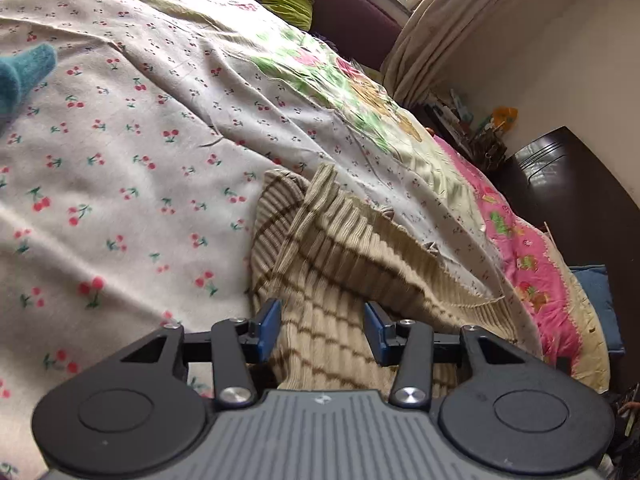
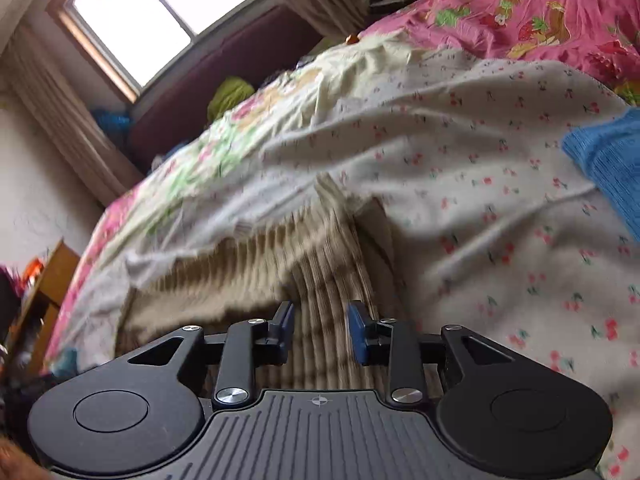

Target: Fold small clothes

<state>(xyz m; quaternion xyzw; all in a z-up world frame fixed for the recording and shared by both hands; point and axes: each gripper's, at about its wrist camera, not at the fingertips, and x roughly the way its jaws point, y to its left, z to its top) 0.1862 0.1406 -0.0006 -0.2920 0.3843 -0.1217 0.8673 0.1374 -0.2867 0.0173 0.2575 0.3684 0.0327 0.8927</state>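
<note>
A beige ribbed knit garment with thin brown stripes (image 1: 340,248) lies rumpled on the cherry-print sheet (image 1: 120,160). My left gripper (image 1: 324,328) stands open just over its near part, with striped cloth showing between the blue pads (image 1: 270,326) and a gap on each side. In the right wrist view the same garment (image 2: 320,248) is blurred. My right gripper (image 2: 320,328) is open above it, jaws narrower, with knit seen between the pads. One ribbed edge sticks up into a peak at the far end.
A teal fuzzy garment (image 1: 24,76) lies at the left edge of the sheet, and a blue knit piece (image 2: 612,168) at the right. A pink printed quilt (image 1: 532,264) covers the bed's side. A dark cabinet (image 1: 560,184), a wooden shelf (image 2: 44,292) and a window (image 2: 160,20) surround the bed.
</note>
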